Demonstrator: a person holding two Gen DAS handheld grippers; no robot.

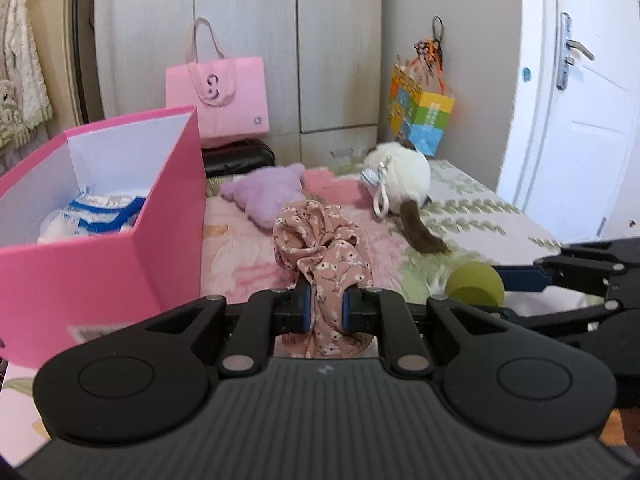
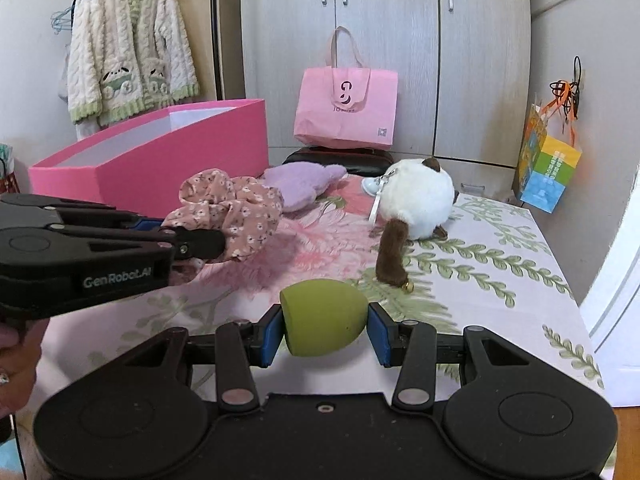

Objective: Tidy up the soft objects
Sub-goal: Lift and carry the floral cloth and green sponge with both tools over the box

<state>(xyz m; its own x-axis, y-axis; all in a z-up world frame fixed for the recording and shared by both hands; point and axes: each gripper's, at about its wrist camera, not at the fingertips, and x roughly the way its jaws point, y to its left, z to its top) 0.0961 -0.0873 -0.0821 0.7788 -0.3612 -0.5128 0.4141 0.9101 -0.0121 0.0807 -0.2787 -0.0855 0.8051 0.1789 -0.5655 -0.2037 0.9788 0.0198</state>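
Note:
My left gripper [image 1: 325,306] is shut on a pink floral scrunchie [image 1: 322,252], held above the bed; the right wrist view shows the same scrunchie [image 2: 232,210] in that gripper [image 2: 200,240] at the left. My right gripper [image 2: 325,330] is shut on a green egg-shaped sponge [image 2: 322,322]; the sponge [image 1: 476,282] also shows in the left wrist view. An open pink box [image 1: 120,240] stands to the left with a blue-and-white soft item [image 1: 106,212] inside. On the bed lie a purple plush [image 1: 264,196] and a white-and-brown plush cat [image 1: 400,184].
A pink tote bag [image 2: 346,110] leans on the grey wardrobe [image 2: 400,40] behind a black cushion [image 2: 340,158]. A colourful gift bag [image 2: 546,168] hangs at the right, near a white door [image 1: 580,100]. A fluffy cardigan [image 2: 128,48] hangs at the left. The floral bedspread [image 2: 500,264] stretches right.

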